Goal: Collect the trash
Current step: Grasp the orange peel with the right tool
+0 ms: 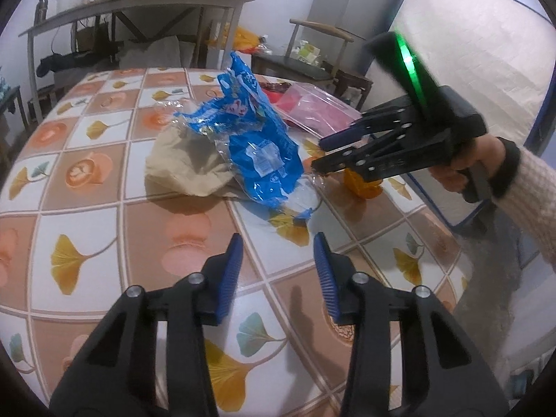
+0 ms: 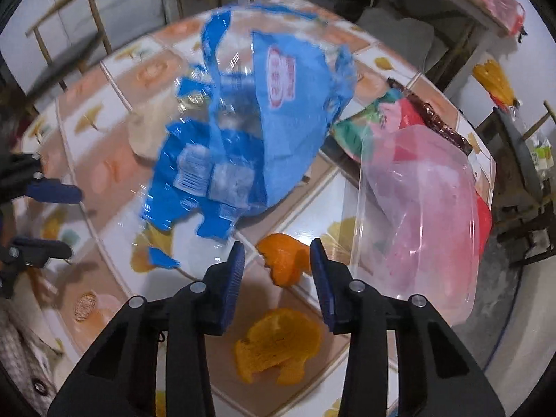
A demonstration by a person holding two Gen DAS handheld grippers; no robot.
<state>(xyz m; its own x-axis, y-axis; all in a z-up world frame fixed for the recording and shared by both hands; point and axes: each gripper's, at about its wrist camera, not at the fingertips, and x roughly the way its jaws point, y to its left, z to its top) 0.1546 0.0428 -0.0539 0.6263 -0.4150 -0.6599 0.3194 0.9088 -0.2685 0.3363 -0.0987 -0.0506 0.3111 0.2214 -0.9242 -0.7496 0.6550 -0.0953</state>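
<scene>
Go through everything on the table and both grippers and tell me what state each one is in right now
Left gripper: jaws apart, nothing between them.
Right gripper: jaws apart, above the orange peels, gripping nothing.
Blue plastic wrapper: torn open, crumpled.
Brown paper bag: crumpled, lying partly under the wrapper.
Clear zip bag: lying on the table; open or sealed cannot be told.
Orange peels: two loose pieces on the table.

Blue wrapper [image 1: 250, 132], orange peel [image 2: 278, 347], ginkgo-patterned tablecloth [image 1: 87, 187]

both wrist views look down along their tools, close over the table [image 1: 104, 180]; both share the blue wrapper [image 1: 257, 153].
</scene>
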